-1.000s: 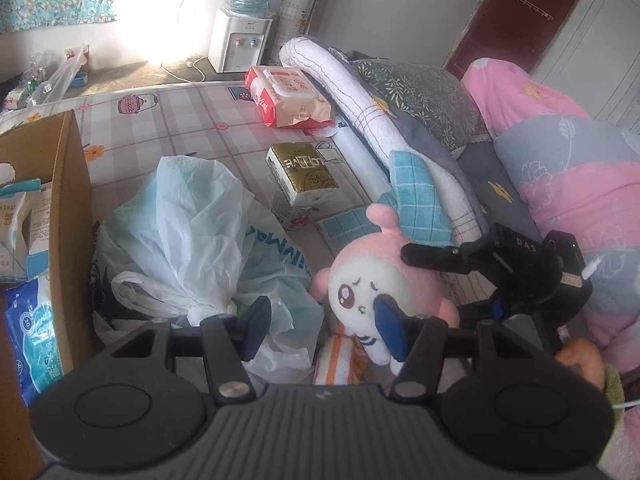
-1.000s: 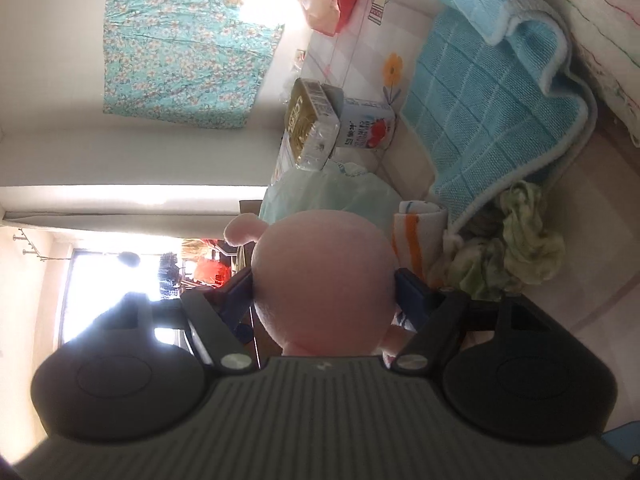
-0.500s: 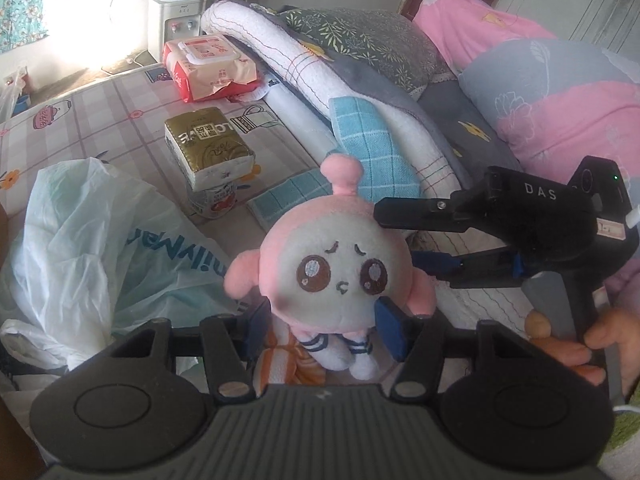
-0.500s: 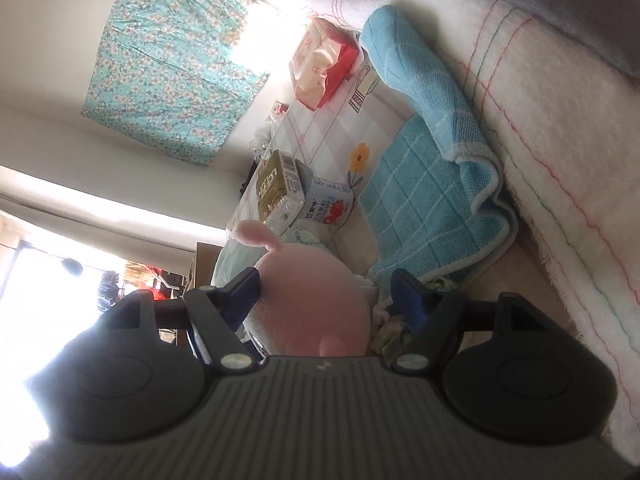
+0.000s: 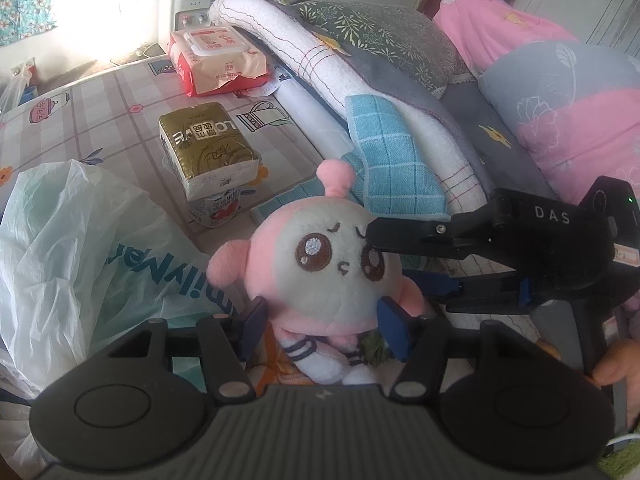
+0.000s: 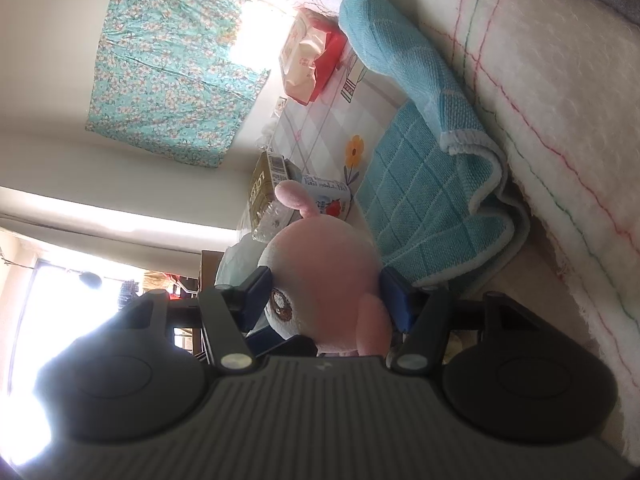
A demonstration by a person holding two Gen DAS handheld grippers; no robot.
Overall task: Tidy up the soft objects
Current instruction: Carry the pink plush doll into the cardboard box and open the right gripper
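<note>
Plastic bag (image 5: 80, 248): lying left of L claw.
L claw (image 5: 326, 330): hanging open w/ plush body between pads, not pinching.
Plush toy (image 5: 320, 268): sitting upright in front of L claw.
R claw (image 6: 326, 300): jaws just closing, gripping plush head front-to-back.

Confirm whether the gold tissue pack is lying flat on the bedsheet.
No. The gold tissue pack sits on top of a small carton, not on the sheet.
</note>
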